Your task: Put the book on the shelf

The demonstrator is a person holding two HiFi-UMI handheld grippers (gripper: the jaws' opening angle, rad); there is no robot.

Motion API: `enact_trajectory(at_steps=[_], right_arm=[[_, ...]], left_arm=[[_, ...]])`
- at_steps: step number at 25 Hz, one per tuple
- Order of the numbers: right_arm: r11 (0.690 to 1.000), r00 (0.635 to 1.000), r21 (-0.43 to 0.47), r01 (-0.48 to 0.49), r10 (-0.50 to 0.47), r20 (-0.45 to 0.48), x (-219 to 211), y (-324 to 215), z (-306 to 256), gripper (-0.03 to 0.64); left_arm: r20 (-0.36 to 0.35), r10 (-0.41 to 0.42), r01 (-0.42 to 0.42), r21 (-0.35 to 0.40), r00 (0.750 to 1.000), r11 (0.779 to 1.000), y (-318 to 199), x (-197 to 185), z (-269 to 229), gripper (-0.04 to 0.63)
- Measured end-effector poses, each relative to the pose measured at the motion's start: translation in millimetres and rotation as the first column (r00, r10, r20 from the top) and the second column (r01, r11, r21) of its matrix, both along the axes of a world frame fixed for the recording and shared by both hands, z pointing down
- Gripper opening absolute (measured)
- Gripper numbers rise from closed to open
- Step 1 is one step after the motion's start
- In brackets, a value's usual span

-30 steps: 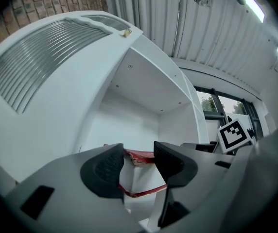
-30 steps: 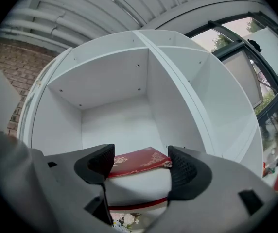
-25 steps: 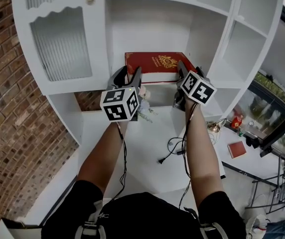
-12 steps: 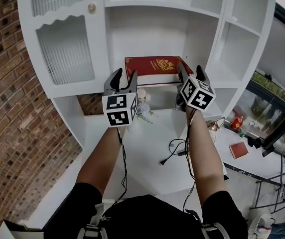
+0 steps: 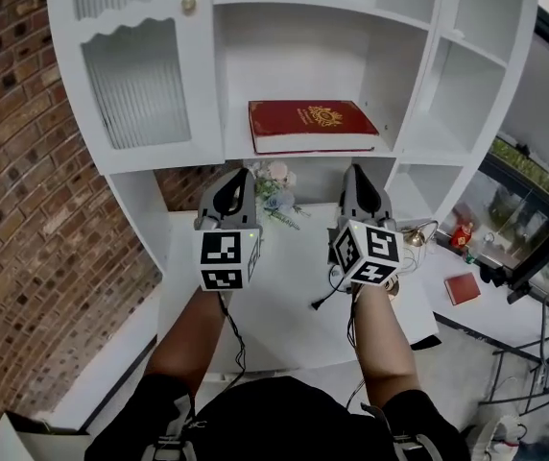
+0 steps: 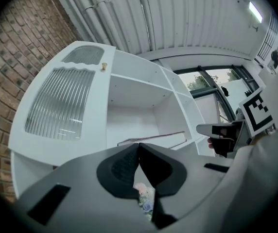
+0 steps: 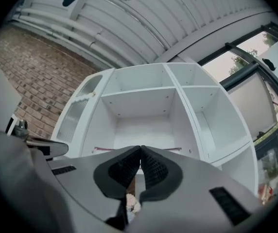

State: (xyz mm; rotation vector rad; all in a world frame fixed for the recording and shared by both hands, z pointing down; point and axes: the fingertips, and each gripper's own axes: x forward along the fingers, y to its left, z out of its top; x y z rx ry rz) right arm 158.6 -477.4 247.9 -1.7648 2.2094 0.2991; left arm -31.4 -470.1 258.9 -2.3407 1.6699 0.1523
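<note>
Now the red book (image 5: 313, 126) lies flat, cover up, on the middle shelf (image 5: 207, 162) of the white cabinet (image 5: 140, 84), touched by neither tool. The left tongs (image 5: 240, 175) and right tongs (image 5: 356, 174) are both pressed shut on nothing. They hover just below the shelf edge, above the bench (image 5: 284, 305), with a small flower bunch (image 5: 276, 186) between them.

tongs (image 7: 140, 150) shut — empty, white shelf (image 7: 144, 123) ahead
</note>
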Motion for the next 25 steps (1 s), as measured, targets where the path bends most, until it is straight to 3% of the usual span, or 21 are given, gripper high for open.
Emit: enact_trajectory(at_steps=[9, 25], right_arm=[[0.989, 0.999, -0.139, 0.04, -0.041, -0.004, -23, 25, 78, 0.014], [0.988, 0.998, -0.147, 0.038, -0.045, -0.045, -34, 52, 88, 0.014]], left_arm=[[-0.005, 0.003, -0.003, -0.115, 1.0, 0.993, 25, -5, 66, 0.014], [-0.008, 0.003, -0.004, -0.14, 1.0, 0.99, 48, -10, 76, 0.014]])
